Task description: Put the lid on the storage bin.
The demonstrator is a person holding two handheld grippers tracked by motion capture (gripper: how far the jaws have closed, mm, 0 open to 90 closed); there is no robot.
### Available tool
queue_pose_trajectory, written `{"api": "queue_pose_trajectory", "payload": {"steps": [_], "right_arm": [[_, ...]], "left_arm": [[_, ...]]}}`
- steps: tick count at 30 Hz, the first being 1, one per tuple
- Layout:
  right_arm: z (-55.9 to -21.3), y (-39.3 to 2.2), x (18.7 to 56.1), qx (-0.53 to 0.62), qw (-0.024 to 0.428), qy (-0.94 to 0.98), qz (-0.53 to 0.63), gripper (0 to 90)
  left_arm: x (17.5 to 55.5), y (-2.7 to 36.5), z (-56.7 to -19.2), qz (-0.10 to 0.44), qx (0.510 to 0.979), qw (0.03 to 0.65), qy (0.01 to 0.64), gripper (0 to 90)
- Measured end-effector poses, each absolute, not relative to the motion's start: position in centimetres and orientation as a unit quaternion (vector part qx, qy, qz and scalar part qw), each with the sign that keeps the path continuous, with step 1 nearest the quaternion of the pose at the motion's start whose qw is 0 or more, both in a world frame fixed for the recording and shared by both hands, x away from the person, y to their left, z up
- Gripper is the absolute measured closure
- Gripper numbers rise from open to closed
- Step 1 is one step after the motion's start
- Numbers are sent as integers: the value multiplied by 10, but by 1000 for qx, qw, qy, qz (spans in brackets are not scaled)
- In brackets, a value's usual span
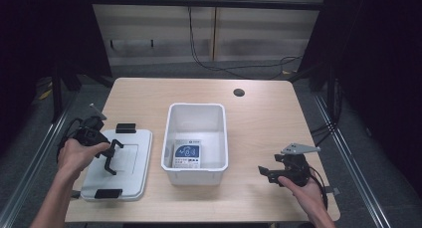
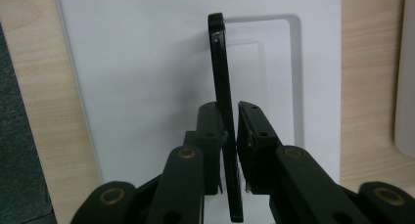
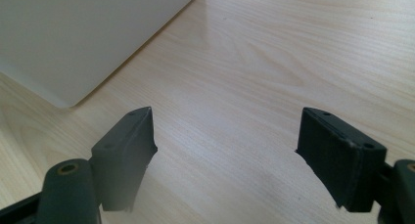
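Left gripper [image 2: 230, 131] pinching a thin black strip [image 2: 222, 87] over the white bin lid [image 1: 119, 163]; right gripper [image 3: 225, 150] spread, idle.
Lid lies flat on the table [image 1: 259, 118], just left of the white bin [image 1: 195, 138]. Looks light, stiff, slick plastic; grab at an edge or black latch [image 1: 108, 193].

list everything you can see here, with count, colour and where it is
table: 1, light wood, centre of the high view
bin: 1, white, open, middle of the table
packet: 1, blue and white, inside the bin at its near end
lid: 1, white with black clips, flat on the table left of the bin
table hole: 1, dark, far side
left gripper: 1, black, over the lid, jaws shut on a thin black piece
right gripper: 1, black, jaws open above bare table right of the bin
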State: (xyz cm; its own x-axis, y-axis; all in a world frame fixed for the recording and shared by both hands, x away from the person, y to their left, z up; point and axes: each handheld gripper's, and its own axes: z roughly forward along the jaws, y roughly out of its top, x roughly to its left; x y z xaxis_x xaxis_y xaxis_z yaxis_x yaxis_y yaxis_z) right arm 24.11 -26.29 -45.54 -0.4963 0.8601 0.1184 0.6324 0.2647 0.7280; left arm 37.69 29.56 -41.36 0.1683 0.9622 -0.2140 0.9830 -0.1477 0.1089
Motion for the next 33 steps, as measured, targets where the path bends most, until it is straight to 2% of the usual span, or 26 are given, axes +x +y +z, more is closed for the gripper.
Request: {"api": "queue_pose_trajectory", "payload": {"steps": [3, 20, 33], "right_arm": [[-456, -263, 241, 478, 152, 781, 373, 212], [-458, -261, 241, 475, 146, 787, 367, 212], [-458, -261, 242, 479, 143, 787, 362, 211]], "left_arm": [[378, 294, -417, -49, 766, 102, 633, 795], [380, 292, -417, -63, 759, 109, 639, 843], [379, 293, -401, -66, 762, 127, 631, 851]]}}
